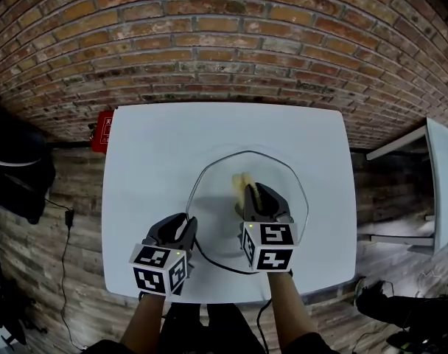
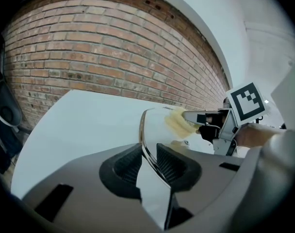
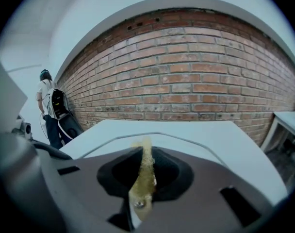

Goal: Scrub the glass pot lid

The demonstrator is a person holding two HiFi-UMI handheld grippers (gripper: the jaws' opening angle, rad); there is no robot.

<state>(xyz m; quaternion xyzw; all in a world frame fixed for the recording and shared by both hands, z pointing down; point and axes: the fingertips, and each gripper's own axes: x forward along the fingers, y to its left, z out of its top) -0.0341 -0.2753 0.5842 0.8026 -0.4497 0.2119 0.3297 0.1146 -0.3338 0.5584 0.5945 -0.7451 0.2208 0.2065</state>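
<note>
The glass pot lid (image 1: 218,198), clear with a thin metal rim, lies over the middle of the white table (image 1: 150,146). My left gripper (image 1: 186,223) is shut on the near left part of the lid's rim (image 2: 146,144), which runs between its two pads (image 2: 130,165). My right gripper (image 1: 259,194) reaches over the lid and is shut on a yellow sponge (image 1: 246,183). The sponge (image 2: 179,123) presses against the glass near the lid's middle. In the right gripper view the sponge (image 3: 145,171) stands edge-on between the jaws, with the lid's rim (image 3: 159,134) arcing beyond it.
A brick wall (image 1: 231,43) rises behind the table. A red box (image 1: 100,130) sits by the table's far left corner and a black bag (image 1: 18,168) farther left. Another white table (image 1: 441,183) stands to the right. A person with a backpack (image 3: 50,108) stands far left.
</note>
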